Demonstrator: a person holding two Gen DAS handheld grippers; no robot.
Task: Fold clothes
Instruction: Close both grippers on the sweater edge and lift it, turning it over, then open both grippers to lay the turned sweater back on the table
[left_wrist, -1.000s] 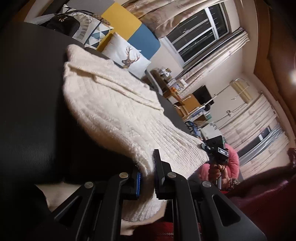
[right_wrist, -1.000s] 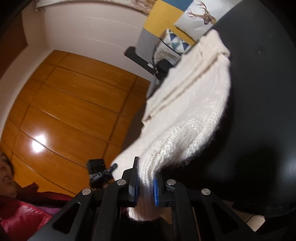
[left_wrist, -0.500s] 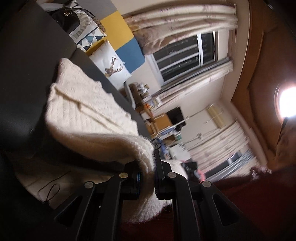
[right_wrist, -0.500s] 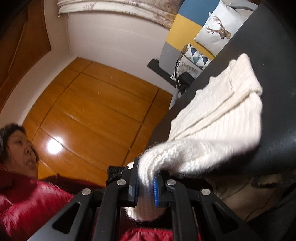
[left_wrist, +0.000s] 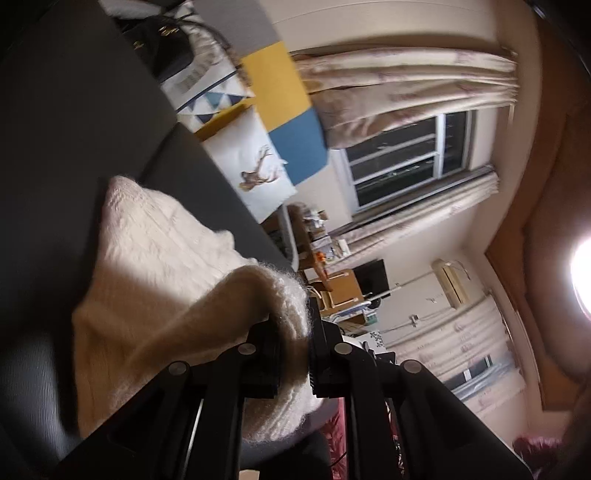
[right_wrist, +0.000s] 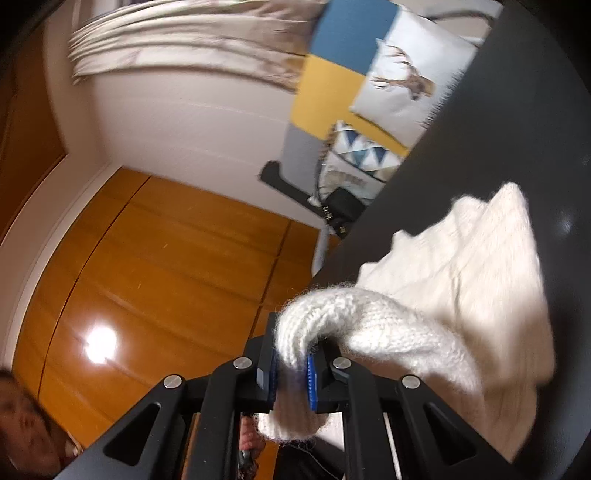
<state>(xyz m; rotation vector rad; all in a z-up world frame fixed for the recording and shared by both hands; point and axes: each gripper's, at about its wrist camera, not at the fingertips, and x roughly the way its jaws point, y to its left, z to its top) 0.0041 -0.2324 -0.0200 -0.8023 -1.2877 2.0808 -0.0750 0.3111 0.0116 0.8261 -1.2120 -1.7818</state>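
Observation:
A cream knitted sweater lies on a black table. My left gripper is shut on one corner of its near hem, and the knit bulges over the fingers. In the right wrist view the same sweater spreads to the right on the black table. My right gripper is shut on the other corner of the hem, which curls over the blue pads. The lifted hem arches over the part that lies flat. A tuft of knit hangs below each gripper.
A deer-print cushion and a triangle-pattern cushion lean on a yellow and blue backrest beyond the table. A black bag sits near them. Wooden wardrobe doors stand left, and a window with curtains right.
Both grippers have carried the near hem forward over the table, so the sweater now doubles over itself. Both views have rolled and shifted toward the cushions.

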